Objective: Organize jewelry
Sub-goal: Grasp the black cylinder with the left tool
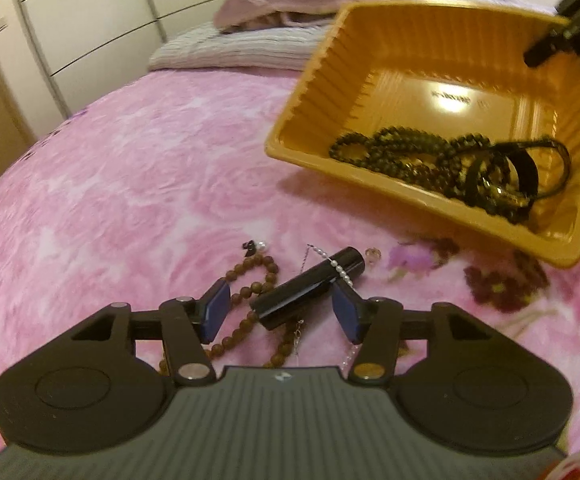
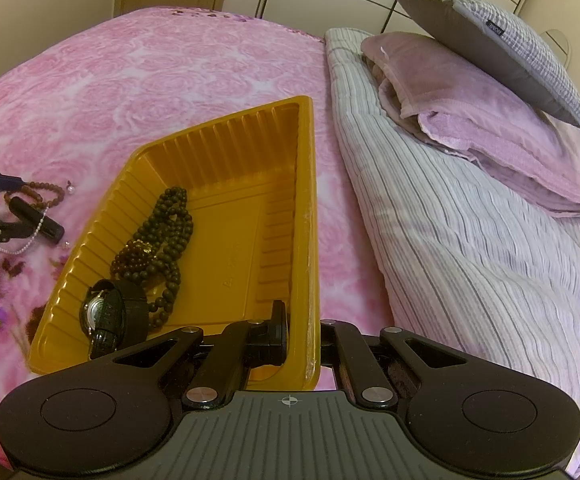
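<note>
Over the bed's pink rose-patterned blanket (image 1: 137, 168), the left tongs (image 1: 279, 310) stand half wide around a short glossy black tube (image 1: 310, 280), pads not yet pressing it. A thin string of small white pearls (image 1: 340, 270) lies across that tube, and a brown wooden bead strand (image 1: 249, 308) curls beside and under it. That tangle looks like the main risk: closing now could catch the pearl string or a bead together with the tube, so a lift might drag the other pieces along or let the smooth round tube roll out of the pads. The soft blanket gives underneath too, which may tip the tube as the pads meet it.

The right tongs (image 2: 304, 344) are clamped tight on the rim of the shallow ribbed orange plastic tray (image 2: 310, 208), one finger inside, one outside. The tray sits tilted, and its dark bead necklaces (image 2: 161, 236) and black-strapped wristwatch (image 2: 105, 312) are heaped toward its lower side; more tilt might spill them.

The left hand's tool points down at the pile; the right slants down onto the tray's near corner.
</note>
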`<state>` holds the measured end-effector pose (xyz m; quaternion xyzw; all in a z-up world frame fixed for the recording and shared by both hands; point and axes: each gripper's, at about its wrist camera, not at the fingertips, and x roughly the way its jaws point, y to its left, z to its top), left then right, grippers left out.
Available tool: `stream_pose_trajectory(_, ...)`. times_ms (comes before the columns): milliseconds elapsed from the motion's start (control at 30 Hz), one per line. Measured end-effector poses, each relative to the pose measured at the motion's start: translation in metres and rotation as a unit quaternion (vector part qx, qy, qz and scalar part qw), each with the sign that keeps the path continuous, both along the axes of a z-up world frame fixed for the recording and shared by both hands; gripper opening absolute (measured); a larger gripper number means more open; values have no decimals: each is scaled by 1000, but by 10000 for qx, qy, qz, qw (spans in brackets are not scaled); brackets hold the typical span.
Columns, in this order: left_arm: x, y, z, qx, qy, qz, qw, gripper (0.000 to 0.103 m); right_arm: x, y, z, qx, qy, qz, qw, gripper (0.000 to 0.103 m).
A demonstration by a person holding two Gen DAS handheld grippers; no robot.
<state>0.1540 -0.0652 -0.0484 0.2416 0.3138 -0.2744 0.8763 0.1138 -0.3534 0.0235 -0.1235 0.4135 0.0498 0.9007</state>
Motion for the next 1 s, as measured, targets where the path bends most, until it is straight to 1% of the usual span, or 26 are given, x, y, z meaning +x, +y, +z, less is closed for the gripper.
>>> stream_pose_trajectory(33,1,-2,0,55,21,-85,9999,52,0,0,0,1,1,-2,10000,4)
stream_pose_trajectory(67,1,-2,0,96,16,-138,9999,48,0,0,0,-3,1,-1,10000,4)
stream_pose_trajectory(133,0,-3,1,156,72,-224,9996,34,0,-1,0,-3,0,2,10000,4)
stream_pose_trajectory(167,-2,-3,1,186,84,-225,9995,33,0,-1,0,1,0,2,10000,4)
stream_pose_trajectory(233,-5,-1,2,211,205,-176,9994,27,0,-1,0,1,-1,1,10000,4)
stream_pose_trajectory(333,-13,3,7,58,457,-38,9989,20,0,-1,0,3,2,0,10000,4)
stream_pose_trajectory(467,-32,7,12,-89,717,73,9974,17,0,-1,0,0,-1,6,10000,4)
stream_pose_trajectory(533,-40,7,12,-149,721,90,9972,17,0,-1,0,-4,-2,3,10000,4)
stream_pose_trajectory(600,-42,4,11,-128,652,110,9977,17,0,-1,-1,-5,-1,2,10000,4)
stream_pose_trajectory(700,-39,0,6,-108,593,214,9980,17,1,-1,-1,4,2,2,10000,4)
stream_pose_trajectory(1000,-24,-9,-2,-351,707,470,9958,20,1,-1,-1,8,4,1,10000,4)
